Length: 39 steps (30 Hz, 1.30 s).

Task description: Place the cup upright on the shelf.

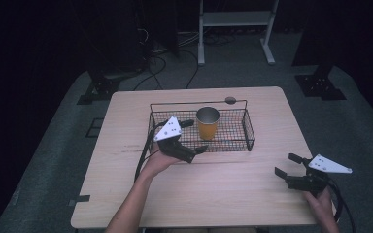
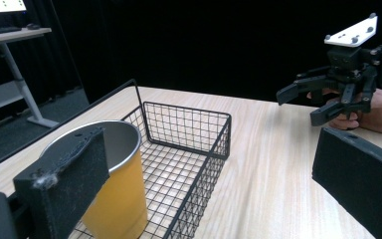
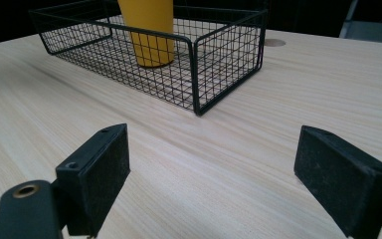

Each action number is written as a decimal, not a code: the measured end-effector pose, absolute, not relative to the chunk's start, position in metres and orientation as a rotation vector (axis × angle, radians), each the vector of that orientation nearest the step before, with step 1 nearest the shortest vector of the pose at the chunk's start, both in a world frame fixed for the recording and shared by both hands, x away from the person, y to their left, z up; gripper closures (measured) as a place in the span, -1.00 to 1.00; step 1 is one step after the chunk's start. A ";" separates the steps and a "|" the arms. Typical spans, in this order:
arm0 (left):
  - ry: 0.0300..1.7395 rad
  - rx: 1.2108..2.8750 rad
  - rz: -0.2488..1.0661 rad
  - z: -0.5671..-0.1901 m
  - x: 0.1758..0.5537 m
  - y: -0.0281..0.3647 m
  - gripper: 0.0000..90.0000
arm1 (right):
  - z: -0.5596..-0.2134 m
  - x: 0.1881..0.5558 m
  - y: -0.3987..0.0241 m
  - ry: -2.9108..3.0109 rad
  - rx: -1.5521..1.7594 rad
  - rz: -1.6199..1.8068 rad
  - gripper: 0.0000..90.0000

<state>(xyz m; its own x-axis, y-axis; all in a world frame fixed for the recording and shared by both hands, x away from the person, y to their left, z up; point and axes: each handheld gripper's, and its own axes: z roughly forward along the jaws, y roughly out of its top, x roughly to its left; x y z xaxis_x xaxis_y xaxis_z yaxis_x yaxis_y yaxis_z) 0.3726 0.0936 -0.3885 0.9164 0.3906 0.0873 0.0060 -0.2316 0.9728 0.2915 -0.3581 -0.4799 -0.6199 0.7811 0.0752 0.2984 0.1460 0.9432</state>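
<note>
Orange cup [image 1: 207,127] w/ silver rim, black wire-grid basket [image 1: 249,133], pale woodgrain table [image 1: 223,184].

Dim, bluish high view with black surroundings; both gripper views brighter, near jaws slightly soft

Two hand-held grippers, both matte black with two flat, block-shaped jaws. The left gripper [image 1: 194,136] carries a pale three-cornered plate on top, dotted with small dark screws; a black cable trails from its rear along the bare forearm. The right gripper [image 1: 288,164] bears a matching plate, seen in the left gripper view as white with dark screw heads above a boxy black body and angled linkage arms [image 2: 303,99]. Its cable loops beside the hand. Close up, the right jaws show recessed screw holes and a brass-coloured ring at the base; the left pads look fuzzy with lint. No sleeves are visible.
</note>
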 end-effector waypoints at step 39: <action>0.351 1.739 0.405 -0.443 0.293 0.123 -0.98 | -0.480 0.291 -0.357 2.003 1.007 1.477 -0.71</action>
<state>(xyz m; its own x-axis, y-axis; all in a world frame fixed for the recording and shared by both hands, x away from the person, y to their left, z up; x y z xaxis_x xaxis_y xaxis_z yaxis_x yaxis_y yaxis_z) 0.2926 0.1231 -0.4429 0.8919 0.4455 0.0778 0.0145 -0.2001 0.9797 0.2912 -0.3569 -0.4800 -0.6301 0.7740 0.0623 0.2883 0.1587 0.9443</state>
